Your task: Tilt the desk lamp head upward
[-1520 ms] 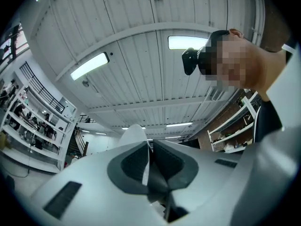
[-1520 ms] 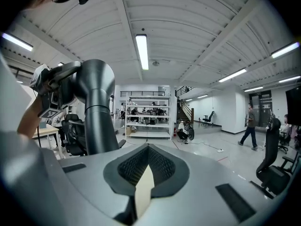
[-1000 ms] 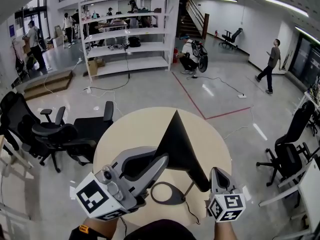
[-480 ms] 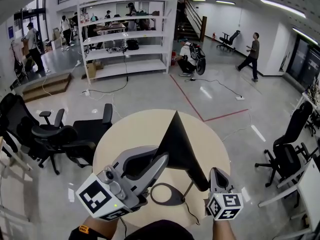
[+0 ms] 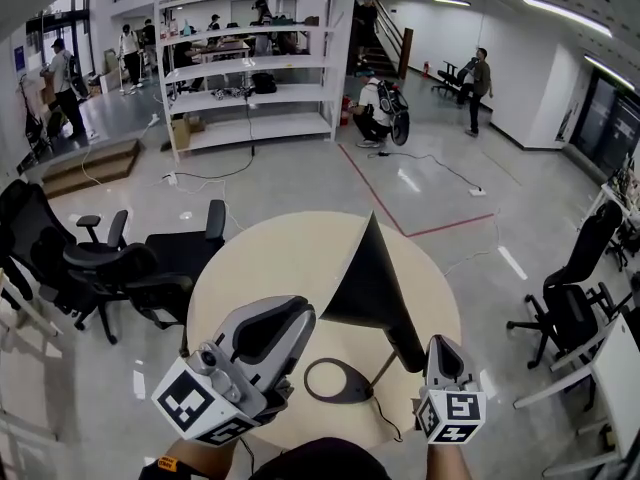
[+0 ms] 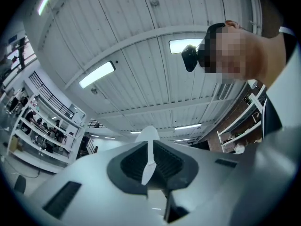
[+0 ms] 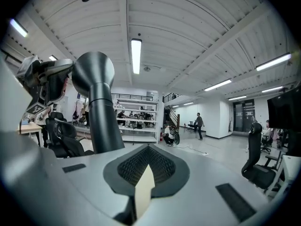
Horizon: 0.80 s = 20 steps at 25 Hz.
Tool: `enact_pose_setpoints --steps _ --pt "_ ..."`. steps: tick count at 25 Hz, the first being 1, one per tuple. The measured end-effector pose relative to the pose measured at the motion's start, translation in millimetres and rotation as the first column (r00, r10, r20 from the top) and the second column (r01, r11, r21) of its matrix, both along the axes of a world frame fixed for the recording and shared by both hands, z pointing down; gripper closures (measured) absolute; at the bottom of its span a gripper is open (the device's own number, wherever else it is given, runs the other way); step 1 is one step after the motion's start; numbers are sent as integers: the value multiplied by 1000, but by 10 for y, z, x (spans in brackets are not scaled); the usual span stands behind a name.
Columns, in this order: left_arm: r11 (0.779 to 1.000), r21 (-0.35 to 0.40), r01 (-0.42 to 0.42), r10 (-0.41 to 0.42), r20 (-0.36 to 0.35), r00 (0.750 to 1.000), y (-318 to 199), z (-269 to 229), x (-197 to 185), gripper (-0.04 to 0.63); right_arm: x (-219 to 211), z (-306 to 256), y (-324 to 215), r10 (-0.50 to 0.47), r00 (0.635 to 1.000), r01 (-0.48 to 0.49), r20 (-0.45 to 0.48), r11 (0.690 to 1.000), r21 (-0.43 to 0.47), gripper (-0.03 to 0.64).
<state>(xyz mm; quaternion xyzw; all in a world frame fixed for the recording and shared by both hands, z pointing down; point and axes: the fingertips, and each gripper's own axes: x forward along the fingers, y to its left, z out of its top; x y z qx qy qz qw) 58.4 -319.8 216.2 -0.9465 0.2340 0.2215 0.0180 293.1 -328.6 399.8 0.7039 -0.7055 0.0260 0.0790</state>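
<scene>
A black desk lamp stands on the round beige table [image 5: 260,268]. Its cone-shaped head [image 5: 368,283] points steeply up, the arm [image 5: 408,346] slants down to the right, and the ring base [image 5: 338,380] lies flat. My left gripper [image 5: 293,313] is raised just left of the head, a little apart from it, shut and empty. It faces the ceiling in its own view [image 6: 149,132]. My right gripper [image 5: 441,348] stands upright beside the lower arm, shut with nothing in it. The right gripper view shows the lamp's dark arm [image 7: 101,112] left of the jaws [image 7: 148,147].
Black office chairs stand left of the table [image 5: 110,268] and at the right [image 5: 570,308]. The lamp's cable [image 5: 385,423] trails off the base toward me. White shelving [image 5: 250,68] and several people are far across the floor.
The left gripper has drawn back down and to the left, off the lamp head that it was touching. The head now stands a little further right and more upright.
</scene>
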Motion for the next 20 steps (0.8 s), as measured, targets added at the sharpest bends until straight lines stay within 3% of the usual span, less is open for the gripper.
enact_pose_setpoints --steps 4,12,20 --pt "994 -63 84 -84 -7 996 -116 279 -276 512 -91 -17 106 28 999 -28 -20 1000 9 607" --pt "957 -194 214 -180 177 968 -334 1356 -372 512 -288 17 363 92 995 -91 -27 995 39 607" --pt "944 -249 215 -132 312 941 -251 2217 -354 514 -725 329 518 120 991 -121 -53 993 -6 607"
